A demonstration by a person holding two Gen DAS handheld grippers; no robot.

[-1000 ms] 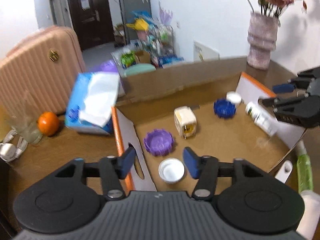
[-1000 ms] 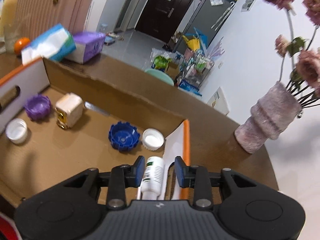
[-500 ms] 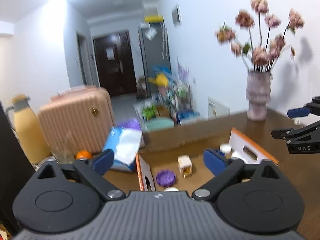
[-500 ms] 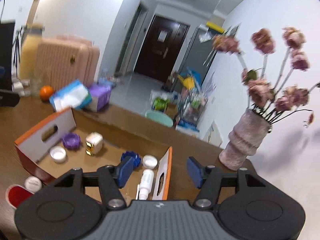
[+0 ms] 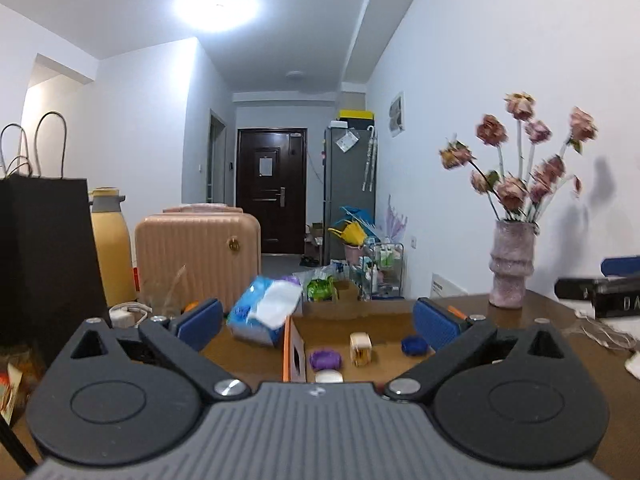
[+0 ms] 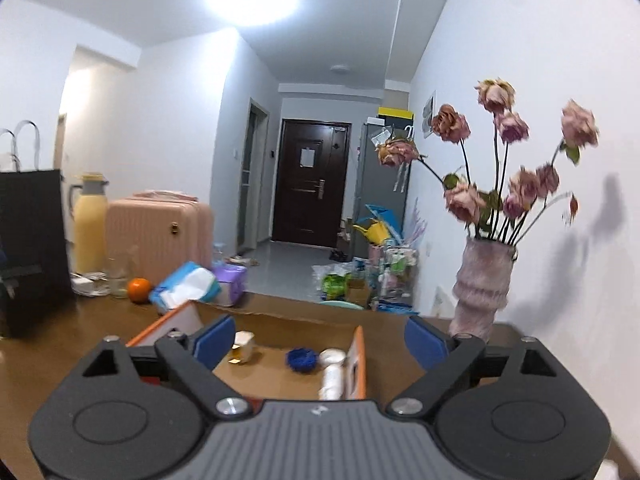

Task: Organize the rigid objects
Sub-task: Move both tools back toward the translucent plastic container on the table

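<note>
Left gripper [image 5: 316,322]: blue-padded fingers [image 5: 199,318] spread wide, holding nothing, touching nothing. Right gripper [image 6: 320,340]: fingers [image 6: 212,339] likewise fully apart, nothing between them. Both raised above desk [image 5: 244,356], aimed over open cardboard box [image 6: 276,320]. Inside box: purple cap [image 5: 325,359], white cap [image 5: 329,377] at near edge, cream cube-shaped item [image 5: 360,349], blue cap [image 6: 301,359], white lid [image 6: 332,357], white bottle [image 6: 332,382] lying along right flap. Tissue pack [image 5: 266,314] just left of box. Vase with dried roses [image 6: 482,284] at right on desk.
</note>
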